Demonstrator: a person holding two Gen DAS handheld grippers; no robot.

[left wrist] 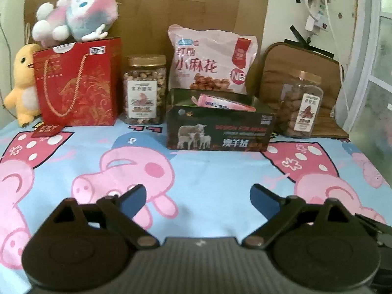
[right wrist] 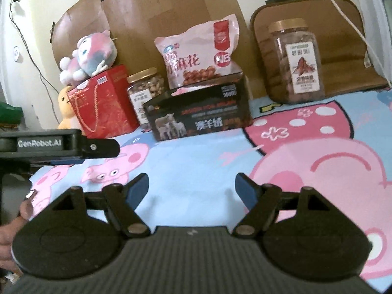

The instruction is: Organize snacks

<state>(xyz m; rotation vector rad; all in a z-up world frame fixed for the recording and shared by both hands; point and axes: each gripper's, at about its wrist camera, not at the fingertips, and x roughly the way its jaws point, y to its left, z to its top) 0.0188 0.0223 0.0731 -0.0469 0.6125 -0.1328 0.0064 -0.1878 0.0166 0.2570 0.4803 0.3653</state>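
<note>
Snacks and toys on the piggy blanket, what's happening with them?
A person holds two grippers over the pig-print sheet, and nothing has been picked up. The left gripper and the right gripper both have open, empty jaws. At the back stand a red gift bag, a nut jar, a pink snack bag, a dark open box with a pink packet in it, and another jar.

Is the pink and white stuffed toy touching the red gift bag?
Touching. In the left wrist view the pink plush toy lies right on top of the red gift bag, with no gap between them.
</note>
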